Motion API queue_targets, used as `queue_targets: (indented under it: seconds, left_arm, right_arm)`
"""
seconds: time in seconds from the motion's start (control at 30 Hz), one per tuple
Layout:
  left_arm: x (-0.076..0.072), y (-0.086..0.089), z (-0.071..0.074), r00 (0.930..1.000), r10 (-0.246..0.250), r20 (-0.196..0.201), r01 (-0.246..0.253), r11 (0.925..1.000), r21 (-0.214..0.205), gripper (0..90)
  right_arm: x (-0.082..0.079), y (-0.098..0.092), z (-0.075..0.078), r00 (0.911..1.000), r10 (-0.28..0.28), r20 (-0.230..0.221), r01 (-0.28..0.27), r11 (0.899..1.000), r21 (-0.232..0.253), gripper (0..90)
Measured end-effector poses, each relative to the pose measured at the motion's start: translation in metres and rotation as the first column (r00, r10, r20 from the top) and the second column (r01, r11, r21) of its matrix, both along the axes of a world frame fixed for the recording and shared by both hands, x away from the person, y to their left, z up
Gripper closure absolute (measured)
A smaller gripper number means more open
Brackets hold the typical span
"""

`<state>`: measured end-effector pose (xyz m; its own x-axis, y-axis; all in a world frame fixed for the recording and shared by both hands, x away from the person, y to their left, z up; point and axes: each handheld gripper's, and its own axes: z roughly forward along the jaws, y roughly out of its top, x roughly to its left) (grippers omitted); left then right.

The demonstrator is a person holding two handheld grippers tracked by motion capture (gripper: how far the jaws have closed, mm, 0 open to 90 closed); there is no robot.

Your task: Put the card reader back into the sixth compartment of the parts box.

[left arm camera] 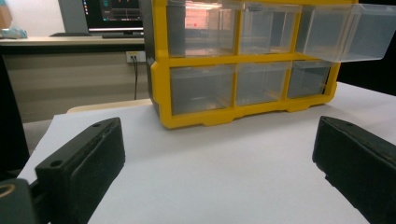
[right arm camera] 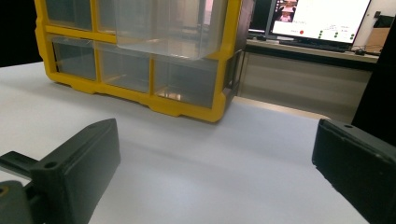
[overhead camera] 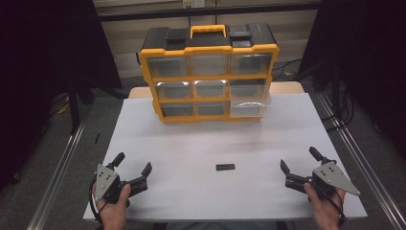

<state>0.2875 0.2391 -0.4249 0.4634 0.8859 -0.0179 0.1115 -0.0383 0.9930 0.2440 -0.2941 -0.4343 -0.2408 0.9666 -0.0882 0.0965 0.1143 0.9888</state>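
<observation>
At the near edge of the white worktop [overhead camera: 191, 191], the left gripper [overhead camera: 133, 166] and the right gripper [overhead camera: 300, 160] rest well apart, each held in one of the person's hands. Both have their fingers spread wide with nothing between them. Between the two grippers, a little nearer the right one, a small black bar [overhead camera: 225, 167] lies flat on the worktop, apart from both. Farther back stands a yellow-and-black drawer cabinet [overhead camera: 209, 72] with clear drawers; its lower right drawer [overhead camera: 250, 106] is pulled partway out. Beyond the worktop, the gripper views show lit monitors [right arm camera: 322, 18] on a desk.
</observation>
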Motion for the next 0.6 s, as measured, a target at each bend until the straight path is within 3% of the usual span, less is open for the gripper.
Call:
queue_targets:
  seconds: [0.13,0.27,0.6]
  left_arm:
    - [0.0,0.0,0.0,0.9999,-0.007,-0.007,0.007,1.0,-0.001,2.6]
    - [0.004,-0.001,-0.001,0.9997,-0.003,-0.024,0.003,0.9999,-0.01,2.5]
    - [0.005,-0.005,-0.001,0.9995,-0.025,-0.021,0.025,0.9996,-0.01,2.5]
  right_arm:
    - [0.001,-0.001,0.0,1.0,0.002,-0.005,-0.002,1.0,0.003,0.8]
    - [0.004,0.0,-0.002,0.9989,0.039,-0.027,-0.039,0.999,0.004,1.7]
    - [0.011,0.008,-0.006,0.9914,0.118,-0.058,-0.117,0.993,0.02,4.0]
